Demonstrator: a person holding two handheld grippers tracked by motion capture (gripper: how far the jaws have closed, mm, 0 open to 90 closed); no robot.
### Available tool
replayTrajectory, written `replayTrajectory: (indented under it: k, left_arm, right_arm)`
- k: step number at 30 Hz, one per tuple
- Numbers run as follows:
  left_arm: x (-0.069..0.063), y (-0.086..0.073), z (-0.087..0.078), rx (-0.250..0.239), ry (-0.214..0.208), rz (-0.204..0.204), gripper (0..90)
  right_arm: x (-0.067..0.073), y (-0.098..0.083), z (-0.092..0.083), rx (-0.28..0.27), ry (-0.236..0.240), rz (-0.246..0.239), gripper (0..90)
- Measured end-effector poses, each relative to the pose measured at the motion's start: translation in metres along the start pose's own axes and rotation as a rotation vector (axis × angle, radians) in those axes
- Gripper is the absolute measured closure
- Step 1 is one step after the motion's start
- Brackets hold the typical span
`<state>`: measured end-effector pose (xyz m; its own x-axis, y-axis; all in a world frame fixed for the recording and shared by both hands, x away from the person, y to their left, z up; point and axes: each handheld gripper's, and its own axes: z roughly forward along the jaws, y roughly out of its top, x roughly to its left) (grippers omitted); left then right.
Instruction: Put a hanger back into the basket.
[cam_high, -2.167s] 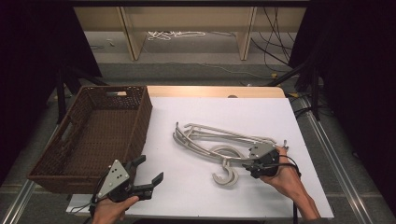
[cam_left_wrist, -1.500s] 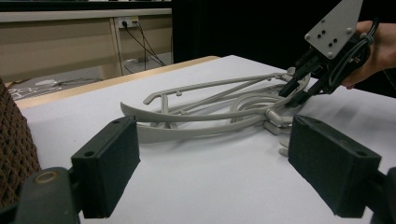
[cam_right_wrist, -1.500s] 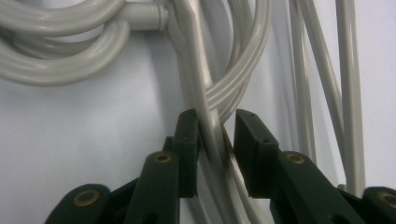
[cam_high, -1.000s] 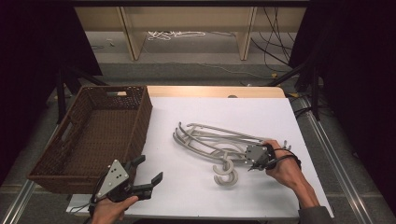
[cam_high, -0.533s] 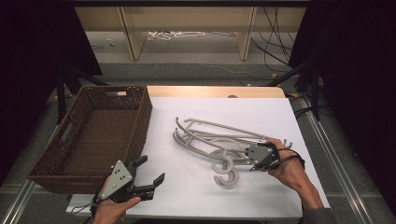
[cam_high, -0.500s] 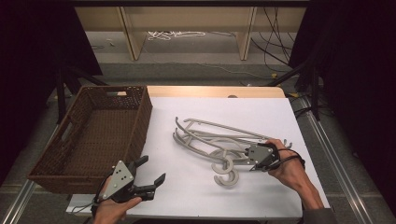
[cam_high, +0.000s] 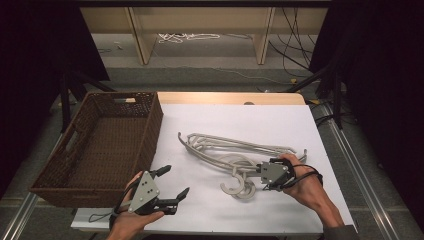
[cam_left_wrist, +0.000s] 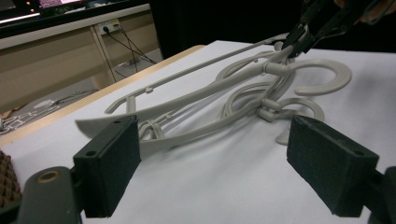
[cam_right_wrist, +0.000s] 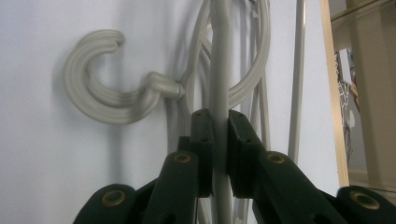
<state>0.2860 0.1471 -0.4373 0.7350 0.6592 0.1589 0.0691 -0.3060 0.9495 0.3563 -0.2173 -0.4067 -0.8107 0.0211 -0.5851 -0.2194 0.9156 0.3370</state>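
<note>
Right gripper view: the right gripper (cam_right_wrist: 219, 135) has its jaws clamped on one grey hanger (cam_right_wrist: 219, 70) atop the pile on the bench. Left gripper (cam_left_wrist: 229, 172) waits, jaws apart, hangers beyond them. Next, probably lift toward the basket (cam_high: 75, 170).

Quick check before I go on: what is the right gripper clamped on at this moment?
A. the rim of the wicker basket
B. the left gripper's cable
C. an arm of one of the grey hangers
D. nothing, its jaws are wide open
C: in the right gripper view the right gripper has its pads pressed on a thin bar of the grey hangers, away from the basket.
</note>
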Motion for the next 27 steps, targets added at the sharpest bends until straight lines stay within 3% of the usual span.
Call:
replayTrajectory:
  k: [2,5,8,9,10,11,17,18,20,21,24,25,27]
  left_arm:
    - [-0.002,0.002,0.006,0.001,-0.005,0.013,17.3]
    - [-0.007,0.004,0.015,0.012,-0.016,0.031,17.3]
    - [-0.010,0.008,0.024,0.028,-0.021,0.077,17.5]
    - [-0.010,0.010,0.027,0.032,-0.035,0.098,17.5]
    - [-0.010,0.012,0.030,0.038,-0.047,0.116,17.5]
    - [-0.010,0.014,0.032,0.043,-0.056,0.122,17.7]
    - [-0.005,0.018,0.046,0.062,-0.053,0.181,18.1]
    - [-0.006,0.018,0.049,0.068,-0.055,0.175,18.4]
    - [-0.005,0.017,0.053,0.088,-0.053,0.210,19.3]
    - [-0.005,0.018,0.054,0.096,-0.052,0.226,19.9]
    - [-0.007,0.020,0.061,0.130,-0.069,0.276,24.0]
    - [-0.009,0.020,0.063,0.137,-0.073,0.285,25.4]
    - [-0.010,0.020,0.066,0.156,-0.088,0.317,27.6]
  right_arm:
    - [0.002,0.003,-0.002,0.008,0.003,0.009,82.8]
    - [0.001,0.006,-0.002,-0.015,0.005,-0.046,82.8]
    - [0.003,0.009,-0.005,-0.015,-0.001,-0.036,82.8]
    - [0.003,0.010,-0.004,-0.025,0.008,-0.049,82.8]
    - [0.004,0.011,-0.006,-0.017,0.008,-0.027,82.8]
    - [0.004,0.012,-0.005,-0.027,0.006,-0.050,82.8]
    - [0.007,0.020,-0.003,-0.049,0.040,-0.077,82.8]
    - [0.008,0.021,-0.004,-0.047,0.042,-0.073,82.8]
    - [0.008,0.023,-0.004,-0.048,0.032,-0.076,82.8]
    - [0.011,0.024,-0.005,-0.035,0.044,-0.045,82.8]
    - [0.012,0.027,-0.005,-0.047,0.056,-0.067,82.7]
    - [0.013,0.028,-0.006,-0.040,0.058,-0.048,82.8]
    - [0.012,0.029,-0.005,-0.057,0.068,-0.075,82.8]
